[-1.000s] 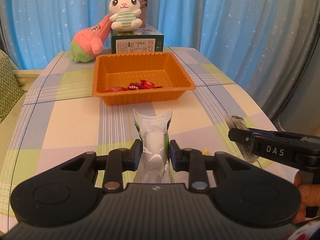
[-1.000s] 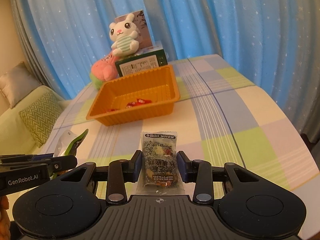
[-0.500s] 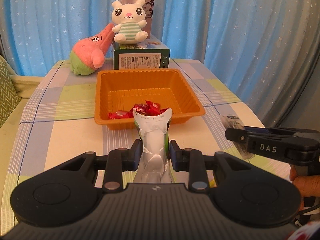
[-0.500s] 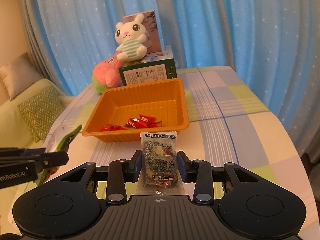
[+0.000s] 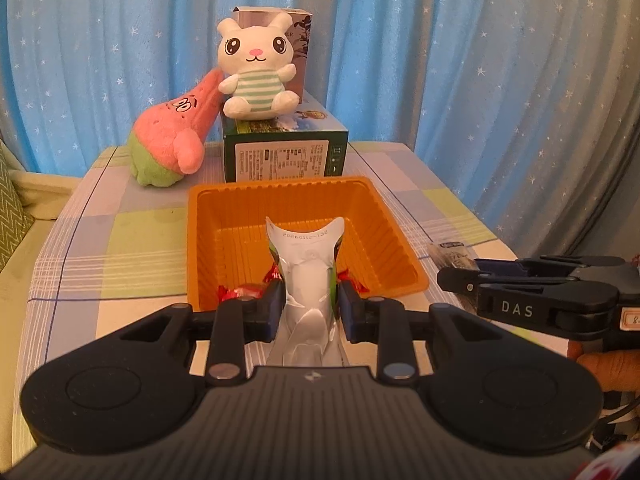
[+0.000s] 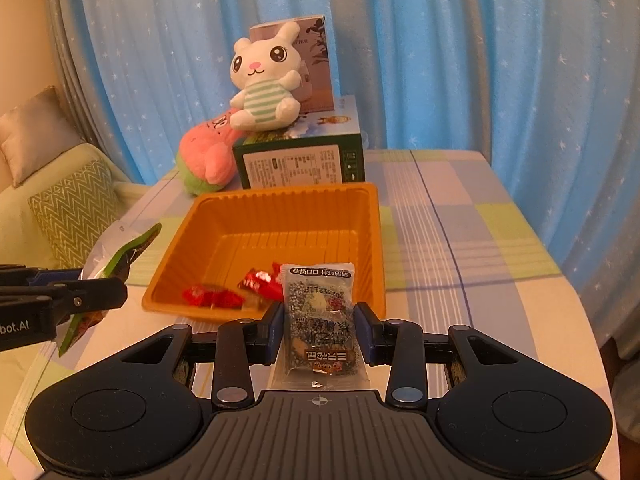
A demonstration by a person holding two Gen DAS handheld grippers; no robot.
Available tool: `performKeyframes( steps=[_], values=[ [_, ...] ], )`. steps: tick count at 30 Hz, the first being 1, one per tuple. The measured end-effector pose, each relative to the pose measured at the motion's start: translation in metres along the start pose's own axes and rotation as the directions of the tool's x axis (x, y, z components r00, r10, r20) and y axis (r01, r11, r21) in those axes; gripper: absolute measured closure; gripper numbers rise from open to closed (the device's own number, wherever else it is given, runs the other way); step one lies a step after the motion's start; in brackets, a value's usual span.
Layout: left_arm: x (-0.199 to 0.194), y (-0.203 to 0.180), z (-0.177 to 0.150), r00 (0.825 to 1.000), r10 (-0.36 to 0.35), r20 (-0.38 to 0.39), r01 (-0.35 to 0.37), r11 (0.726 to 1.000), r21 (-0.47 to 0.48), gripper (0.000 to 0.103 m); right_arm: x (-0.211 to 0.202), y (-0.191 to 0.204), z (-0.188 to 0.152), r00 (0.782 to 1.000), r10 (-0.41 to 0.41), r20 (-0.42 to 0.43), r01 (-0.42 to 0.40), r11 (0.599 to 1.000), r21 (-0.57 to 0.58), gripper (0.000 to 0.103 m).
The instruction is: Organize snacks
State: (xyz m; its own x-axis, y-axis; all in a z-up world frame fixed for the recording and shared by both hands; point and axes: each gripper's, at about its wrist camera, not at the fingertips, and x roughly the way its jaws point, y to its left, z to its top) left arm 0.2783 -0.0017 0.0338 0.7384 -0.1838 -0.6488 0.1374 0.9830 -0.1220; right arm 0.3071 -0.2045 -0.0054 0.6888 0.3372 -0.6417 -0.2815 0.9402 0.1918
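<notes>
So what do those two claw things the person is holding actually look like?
Both are matte black plastic: a ribbed body, two round discs, silver rivets and blue pads on the fingers. The left claw reads "bot.AI" on its side, the right claw "DAS" in white.

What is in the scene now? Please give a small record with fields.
left gripper: shut on silver-green packet
right gripper: shut on clear snack packet
orange tray: holds red candies
behind tray: green box, white bunny plush on it
beside box: pink plush
</notes>
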Motion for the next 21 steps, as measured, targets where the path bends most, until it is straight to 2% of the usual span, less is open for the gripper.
performKeyframes(
  steps=[8,21],
  values=[
    [0.032,0.017,0.024,1.0,0.002,-0.019,-0.003,1.0,-0.026,0.076,0.031,-0.003,0.026,1.0,0.01,-0.005,-0.01,1.0,-0.015,0.065],
    [0.073,0.041,0.044,0.999,-0.006,-0.038,0.003,0.996,-0.084,0.076,0.066,-0.004,0.061,0.999,0.03,-0.013,-0.03,0.999,0.016,0.065]
  ],
)
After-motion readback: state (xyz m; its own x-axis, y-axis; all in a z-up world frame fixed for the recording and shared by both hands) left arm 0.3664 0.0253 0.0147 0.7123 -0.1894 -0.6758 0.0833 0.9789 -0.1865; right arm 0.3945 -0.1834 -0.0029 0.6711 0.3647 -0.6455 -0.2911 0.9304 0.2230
